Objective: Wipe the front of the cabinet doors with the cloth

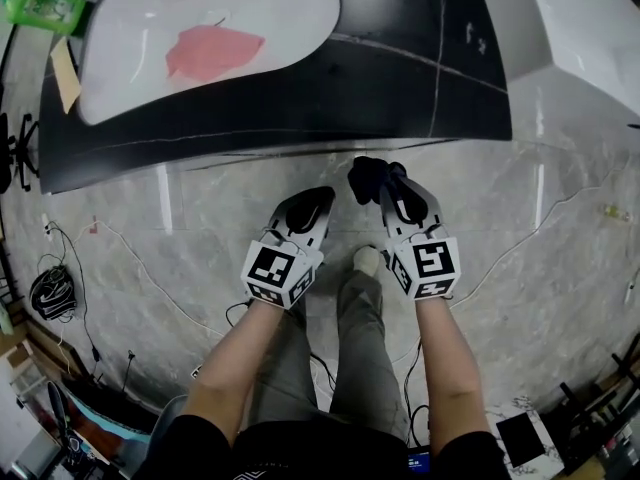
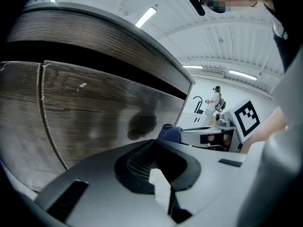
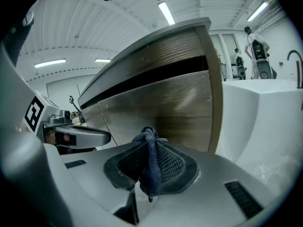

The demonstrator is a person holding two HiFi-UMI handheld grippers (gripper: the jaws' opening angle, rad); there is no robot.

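A dark blue cloth point(image 1: 372, 176) is bunched in my right gripper point(image 1: 392, 183), which is shut on it just below the black countertop's front edge point(image 1: 300, 148). In the right gripper view the cloth point(image 3: 150, 161) hangs pinched between the jaws, a short way off the wood-grain cabinet door point(image 3: 175, 108). My left gripper point(image 1: 312, 200) is beside it on the left, shut with nothing in it. The left gripper view faces the same doors point(image 2: 94, 112), showing a door seam and a dark patch on the door face, with the cloth point(image 2: 169, 133) and right gripper point(image 2: 213, 137) off to the right.
On the countertop is a white sink basin point(image 1: 290, 18) with a pink cloth point(image 1: 210, 50) in it, and a green bottle point(image 1: 45, 8) stands at the far left. Cables point(image 1: 120, 258) trail on the marble floor. A white unit point(image 1: 580, 28) adjoins the cabinet's right end.
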